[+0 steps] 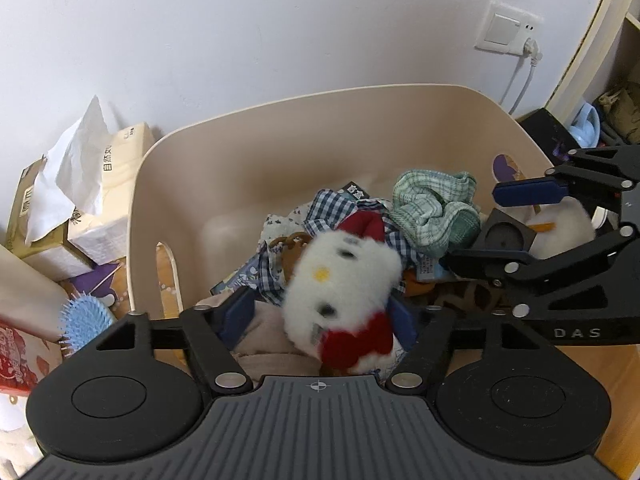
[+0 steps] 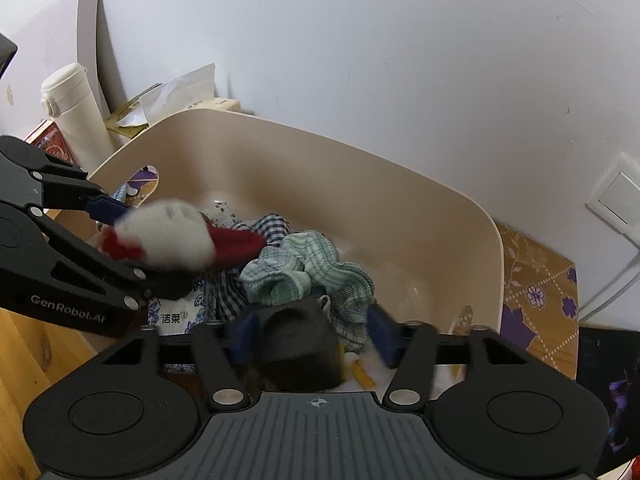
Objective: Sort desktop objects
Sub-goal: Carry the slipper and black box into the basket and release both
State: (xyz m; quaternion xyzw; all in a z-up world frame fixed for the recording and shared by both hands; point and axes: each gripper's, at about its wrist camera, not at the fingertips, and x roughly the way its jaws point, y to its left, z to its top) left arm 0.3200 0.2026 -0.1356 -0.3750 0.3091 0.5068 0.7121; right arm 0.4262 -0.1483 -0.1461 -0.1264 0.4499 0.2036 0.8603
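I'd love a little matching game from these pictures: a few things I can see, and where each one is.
Things:
1. white plush toy
2. green checked cloth
3. blue hairbrush
4. white flask

Places:
A. outside the tub, lower left in the left view
B. standing by the wall, outside the tub
C. between the left gripper's open fingers
D. on the pile inside the tub

Pairs: 1-C, 2-D, 3-A, 4-B

The white-and-red plush toy [image 1: 344, 280] is motion-blurred – its face indistinct; a dark box [image 2: 298, 344] blurs too, hiding what lies beneath it
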